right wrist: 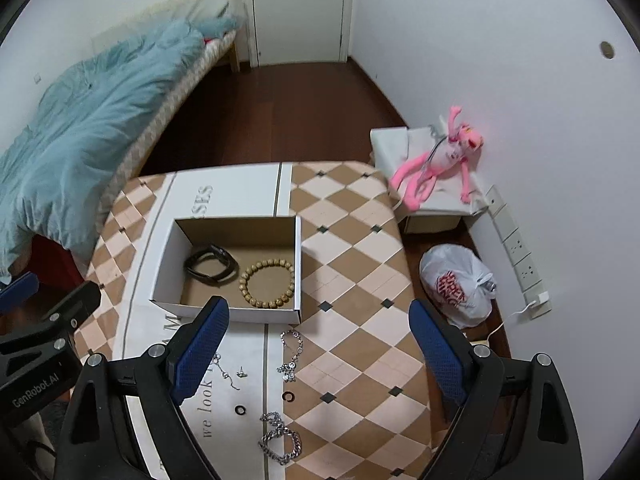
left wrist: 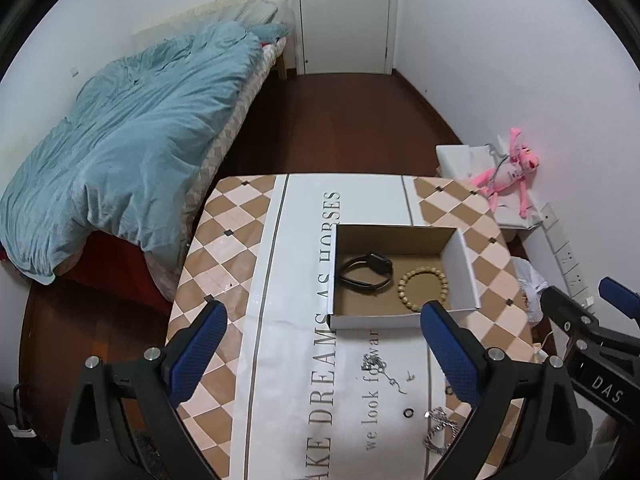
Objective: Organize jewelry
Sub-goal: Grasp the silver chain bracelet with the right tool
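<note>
Cardboard, brown inside and white outside, forms the open box (right wrist: 236, 272) on the desk (right wrist: 360, 264); in it lie a black watch (right wrist: 210, 266) and, just beside it, a wooden bead bracelet (right wrist: 267, 285). The desk's cover reads "DREAMS AS HORSES" and "we look forwar", partly hidden by the box and the fingers. Loose on the desk in front of the box are a thin chain (right wrist: 225, 370), a silver bracelet (right wrist: 291, 354), two small dark rings (right wrist: 240, 410) and a heavy silver chain (right wrist: 280, 438).

The left gripper (left wrist: 322, 354) and the right gripper (right wrist: 320, 350) both hang above the desk with fingers spread wide, holding nothing. Only the right wrist view shows a white plastic bag (right wrist: 456, 284) with red print on the floor, and "GenRobot.AI" on the left gripper's body. The left wrist view shows "DAS" on the right gripper's body. A pink plush toy (right wrist: 440, 160) lies on a white box by the wall.
</note>
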Demonstrator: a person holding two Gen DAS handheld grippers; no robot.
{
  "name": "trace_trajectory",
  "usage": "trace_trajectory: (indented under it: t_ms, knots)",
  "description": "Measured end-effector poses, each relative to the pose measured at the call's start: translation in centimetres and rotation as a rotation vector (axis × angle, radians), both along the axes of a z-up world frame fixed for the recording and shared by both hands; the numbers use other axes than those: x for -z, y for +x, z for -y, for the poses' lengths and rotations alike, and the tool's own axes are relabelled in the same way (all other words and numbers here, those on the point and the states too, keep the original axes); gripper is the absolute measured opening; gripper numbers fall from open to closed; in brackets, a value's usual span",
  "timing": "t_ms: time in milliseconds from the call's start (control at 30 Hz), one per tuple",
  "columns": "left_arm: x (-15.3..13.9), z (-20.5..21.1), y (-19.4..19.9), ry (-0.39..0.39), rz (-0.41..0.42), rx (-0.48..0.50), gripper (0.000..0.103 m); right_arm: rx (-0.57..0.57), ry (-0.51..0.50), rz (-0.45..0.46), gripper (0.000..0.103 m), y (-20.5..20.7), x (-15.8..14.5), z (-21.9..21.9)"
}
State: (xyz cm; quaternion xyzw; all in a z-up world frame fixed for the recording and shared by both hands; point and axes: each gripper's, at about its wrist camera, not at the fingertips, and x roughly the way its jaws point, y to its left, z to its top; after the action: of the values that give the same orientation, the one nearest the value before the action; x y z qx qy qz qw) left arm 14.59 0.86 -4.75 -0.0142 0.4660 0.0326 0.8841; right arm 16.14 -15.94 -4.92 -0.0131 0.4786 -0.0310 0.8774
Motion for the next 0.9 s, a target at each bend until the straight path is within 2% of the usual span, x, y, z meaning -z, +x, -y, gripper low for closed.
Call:
trace_trajectory:
  t_ms: [233, 367, 500, 667, 733, 767, 800, 900]
  knots:
    - [-2.0, 0.5, -2.4, 0.003, 0.045, 0.010, 0.099, 0.010, 0.031, 0.051, 0.093, -2.9, -2.5, 0.5]
    - [-1.4, 0.6, -3.4, 0.028, 0.040, -0.018, 0.099, 0.014, 0.059, 0.026, 0.093, -3.7, -1.9, 0.9]
    - [1.6, 0.3, -4.6, 0.068, 0.004, -0.044, 0.099, 0.009, 0.092, -0.095, 0.093, -4.8, 2.9, 1.3]
    - [8.5, -0.1, -5.9, 0.099, -0.140, -0.059, 0.099, 0.022, 0.150, -0.280, 0.092, -6.5, 11.3, 2.1]
    - [11.3, -0.2, -6.4, 0.108, -0.208, -0.064, 0.099, 0.032, 0.163, -0.344, 0.084, -7.4, 14.7, 2.2]
    - [12.1, -0.1, -6.6, 0.109, -0.227, -0.066, 0.099, 0.040, 0.161, -0.377, 0.072, -7.8, 16.2, 2.3]
    - [13.0, -0.1, -6.9, 0.114, -0.245, -0.067, 0.099, 0.044, 0.164, -0.396, 0.066, -8.1, 17.2, 2.4]
    - [14.9, -0.2, -7.5, 0.122, -0.289, -0.070, 0.099, 0.052, 0.169, -0.433, 0.058, -9.3, 19.4, 2.2]
